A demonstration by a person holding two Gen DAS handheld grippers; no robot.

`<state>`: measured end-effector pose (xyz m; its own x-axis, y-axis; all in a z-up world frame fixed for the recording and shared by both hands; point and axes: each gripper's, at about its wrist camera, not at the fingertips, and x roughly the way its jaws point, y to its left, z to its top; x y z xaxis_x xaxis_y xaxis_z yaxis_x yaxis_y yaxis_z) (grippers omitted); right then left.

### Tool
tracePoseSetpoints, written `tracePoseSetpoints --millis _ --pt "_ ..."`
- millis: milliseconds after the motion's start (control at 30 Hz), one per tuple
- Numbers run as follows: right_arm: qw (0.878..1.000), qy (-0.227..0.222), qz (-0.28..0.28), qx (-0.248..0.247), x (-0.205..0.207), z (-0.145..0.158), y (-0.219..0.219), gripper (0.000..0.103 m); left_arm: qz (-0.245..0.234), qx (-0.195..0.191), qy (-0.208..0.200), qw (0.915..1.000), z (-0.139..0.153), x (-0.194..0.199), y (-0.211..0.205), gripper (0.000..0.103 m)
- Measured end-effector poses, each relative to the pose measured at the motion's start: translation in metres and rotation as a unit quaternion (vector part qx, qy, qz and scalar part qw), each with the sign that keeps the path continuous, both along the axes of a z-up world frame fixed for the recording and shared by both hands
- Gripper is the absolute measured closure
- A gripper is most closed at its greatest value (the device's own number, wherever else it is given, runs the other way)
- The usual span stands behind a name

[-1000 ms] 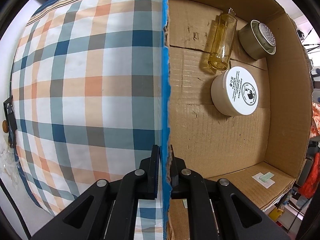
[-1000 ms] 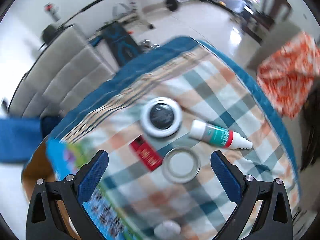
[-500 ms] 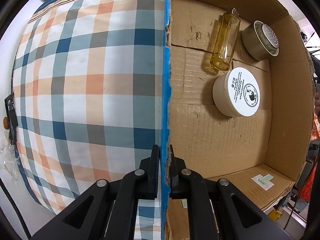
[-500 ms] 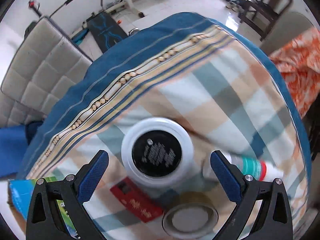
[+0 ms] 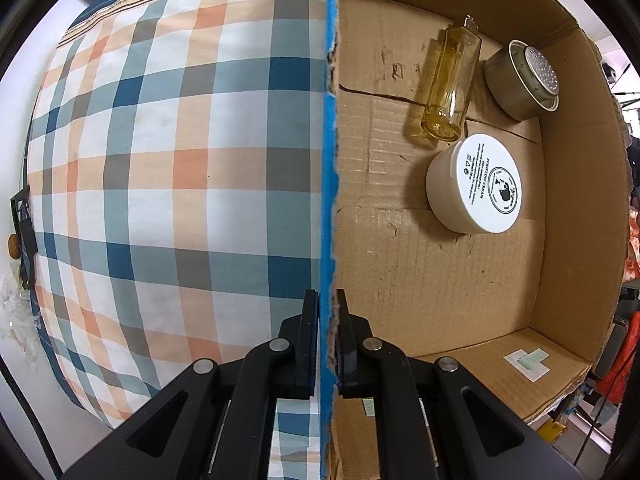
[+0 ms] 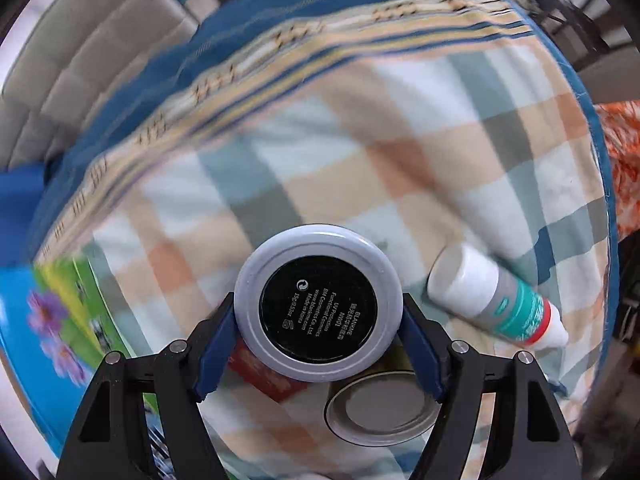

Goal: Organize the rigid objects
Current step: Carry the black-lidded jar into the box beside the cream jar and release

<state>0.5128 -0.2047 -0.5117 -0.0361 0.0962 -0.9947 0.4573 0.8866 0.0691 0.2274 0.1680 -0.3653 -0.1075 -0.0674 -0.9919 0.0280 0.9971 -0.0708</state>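
- My right gripper (image 6: 318,354) was closing around the round compact (image 6: 318,310), which lay black label up on the checked cloth (image 6: 400,160); the blue pads (image 6: 216,340) sat just at its pale rim on both sides, and I could not tell whether they were pressing yet.
- I judged the rim the weak spot: it looked smooth and rounded, so pads landing too high could squeeze the compact out or tip it.
- The red packet (image 6: 264,376) lay partly under the compact and the metal tin (image 6: 380,404) just beside the right finger; a low finger could snag either and drag it along.
- The white tube (image 6: 496,300) lay nearer the cloth's right edge, and I thought a knock might roll it off.
- My left gripper (image 5: 328,312) was clamped tight on the blue-edged wall of the cardboard box (image 5: 440,280), pinning it against the cloth.
- If that hold slipped, I reckoned the box could shift and disturb the amber bottle (image 5: 448,84), the cream jar (image 5: 474,184) and the metal cup (image 5: 524,76) gathered by its far right corner.
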Motion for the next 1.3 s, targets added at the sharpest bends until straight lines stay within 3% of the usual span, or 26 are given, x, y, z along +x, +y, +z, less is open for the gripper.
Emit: tracePoseSetpoints --millis 133,300,567,733,900,1033,1300 --pt "1.0 0.004 -0.017 0.011 0.001 -0.011 -0.004 0.024 0.001 0.0 -0.001 1.0 0.0 -0.001 -0.001 0.098" --pt "1.0 -0.003 -0.015 0.003 -0.002 -0.004 0.003 0.025 0.007 -0.007 -0.001 1.0 0.0 -0.001 0.001 0.098" --pt "0.996 -0.076 0.013 0.04 -0.024 0.067 0.032 0.025 0.007 -0.012 -0.002 0.9999 -0.001 -0.002 0.004 0.098" --pt "0.989 -0.113 0.058 0.079 -0.051 0.12 0.081 0.025 0.009 -0.015 -0.002 0.9998 -0.001 -0.001 0.006 0.098" --pt "0.981 -0.122 0.109 0.106 -0.076 0.149 0.124 0.025 0.015 -0.019 -0.003 0.9997 0.0 -0.002 0.008 0.098" --pt "0.975 -0.118 0.129 0.133 -0.094 0.15 0.162 0.025 0.012 -0.018 -0.004 0.9998 0.001 -0.003 0.009 0.098" --pt "0.971 -0.103 0.146 0.16 -0.109 0.138 0.197 0.025 0.01 -0.017 -0.006 0.9998 0.003 -0.005 0.009 0.098"
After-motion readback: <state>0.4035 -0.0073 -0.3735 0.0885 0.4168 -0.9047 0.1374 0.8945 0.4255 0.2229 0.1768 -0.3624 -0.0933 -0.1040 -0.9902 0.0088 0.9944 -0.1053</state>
